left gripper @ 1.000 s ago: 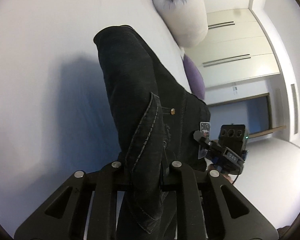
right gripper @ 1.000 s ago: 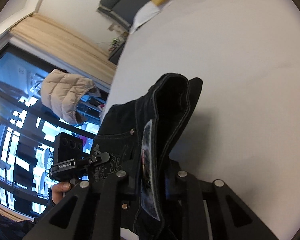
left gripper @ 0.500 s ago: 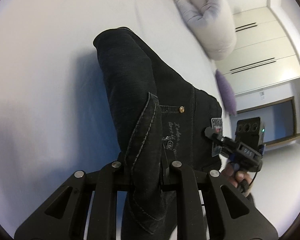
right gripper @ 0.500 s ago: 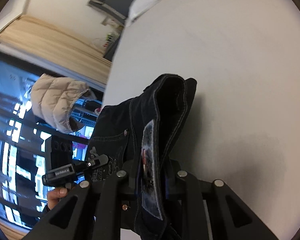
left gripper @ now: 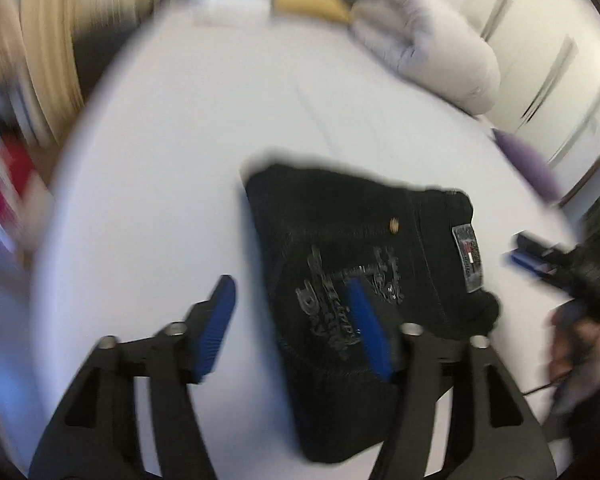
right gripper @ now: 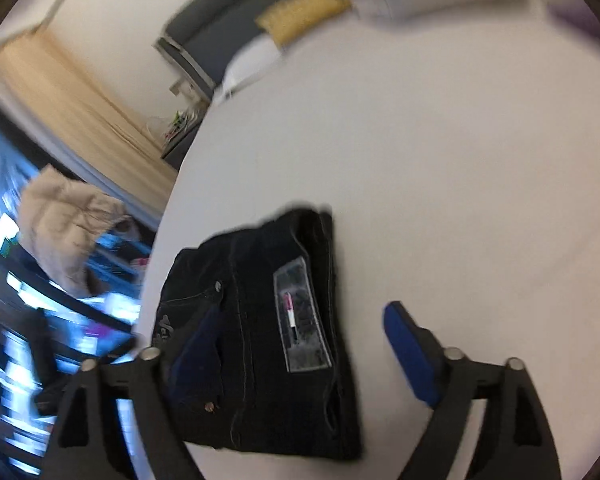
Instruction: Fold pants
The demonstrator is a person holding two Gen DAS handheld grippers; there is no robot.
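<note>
Left wrist view: the left gripper is opening its jaws, and nothing is being pinched between the blue pads. The folded black pants are lying flat on the white bed, under and beyond the right-hand jaw, while the left-hand jaw is hanging over bare sheet. The bundle's long axis is running away from the jaws, slightly rightward. The right gripper is showing blurred, off the pants' far right edge.

Right wrist view: the right gripper is also opening its jaws wide, pressing on nothing. The pants are lying under the left-hand jaw and in the gap, with the grey waistband label facing up; the right-hand jaw is standing clear over the bed. Judged from both views, each gripper is about equally near, flanking opposite sides of the bundle.
</note>
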